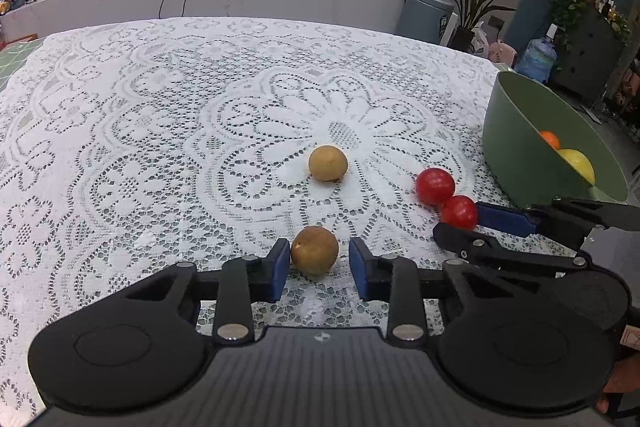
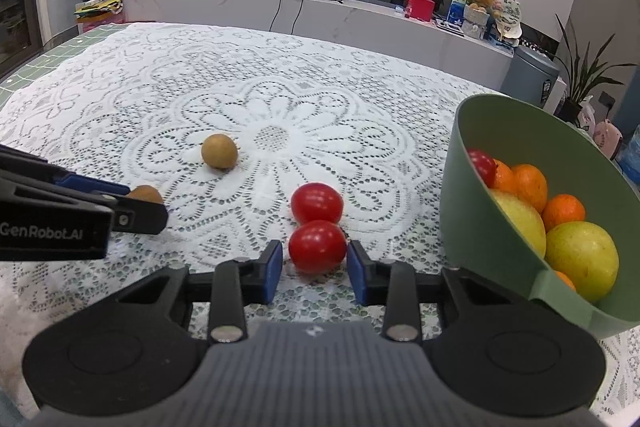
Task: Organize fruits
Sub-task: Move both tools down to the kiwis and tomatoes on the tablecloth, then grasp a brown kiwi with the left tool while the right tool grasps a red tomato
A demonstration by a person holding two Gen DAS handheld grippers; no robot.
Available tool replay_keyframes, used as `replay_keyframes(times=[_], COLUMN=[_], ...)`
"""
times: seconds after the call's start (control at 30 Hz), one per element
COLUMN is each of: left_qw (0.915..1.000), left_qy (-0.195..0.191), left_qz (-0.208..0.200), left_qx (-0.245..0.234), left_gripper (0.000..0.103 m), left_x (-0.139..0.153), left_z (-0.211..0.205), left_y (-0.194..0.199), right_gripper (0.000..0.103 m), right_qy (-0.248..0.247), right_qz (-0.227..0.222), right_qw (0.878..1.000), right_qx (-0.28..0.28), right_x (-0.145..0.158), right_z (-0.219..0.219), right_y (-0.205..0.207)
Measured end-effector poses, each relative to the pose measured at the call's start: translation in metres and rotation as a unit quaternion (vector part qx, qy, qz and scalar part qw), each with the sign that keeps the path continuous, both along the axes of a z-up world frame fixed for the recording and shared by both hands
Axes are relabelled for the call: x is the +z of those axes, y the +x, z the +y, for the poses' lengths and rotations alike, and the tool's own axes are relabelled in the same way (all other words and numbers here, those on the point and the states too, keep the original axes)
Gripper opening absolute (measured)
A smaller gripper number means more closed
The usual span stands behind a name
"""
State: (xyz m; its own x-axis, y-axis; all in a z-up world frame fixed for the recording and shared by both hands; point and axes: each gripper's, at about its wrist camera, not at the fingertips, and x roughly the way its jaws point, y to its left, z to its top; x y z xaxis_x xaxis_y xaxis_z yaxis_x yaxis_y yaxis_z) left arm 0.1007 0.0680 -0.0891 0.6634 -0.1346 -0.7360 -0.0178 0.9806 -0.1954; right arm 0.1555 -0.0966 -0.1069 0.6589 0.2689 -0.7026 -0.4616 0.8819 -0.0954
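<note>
In the left wrist view my left gripper (image 1: pixel 319 259) is open, its blue pads on either side of a brown round fruit (image 1: pixel 315 250) on the lace cloth, with small gaps. A second brown fruit (image 1: pixel 328 163) lies further ahead. In the right wrist view my right gripper (image 2: pixel 314 261) is open around the nearer of two touching red tomatoes (image 2: pixel 317 247); the other tomato (image 2: pixel 317 203) lies just beyond. A green bowl (image 2: pixel 516 131) at the right holds oranges, yellow fruits and a red tomato. The left gripper (image 2: pixel 136 205) shows at the left edge.
The white lace tablecloth (image 1: pixel 160 127) covers the table; green mat shows at its far left edge (image 2: pixel 48 47). The bowl stands near the table's right edge (image 1: pixel 508 131). A long white cabinet with clutter runs behind the table.
</note>
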Motion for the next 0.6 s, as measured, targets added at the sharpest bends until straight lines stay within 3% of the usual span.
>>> replay_keyframes(times=[0.1, 0.6], left_qw=[1.0, 0.9999], left_qy=[-0.001, 0.006], left_qz=[0.006, -0.007], left_qx=[0.002, 0.004], left_gripper=[0.03, 0.03], left_x=[-0.002, 0.011], left_z=[0.001, -0.003], left_y=[0.001, -0.005], right_gripper=[0.028, 0.027], right_qy=[0.002, 0.005], right_qz=[0.001, -0.004], right_qw=[1.0, 1.0], right_qx=[-0.003, 0.011], right_x=[-0.001, 0.011], right_z=[-0.001, -0.005], right_y=[0.002, -0.012])
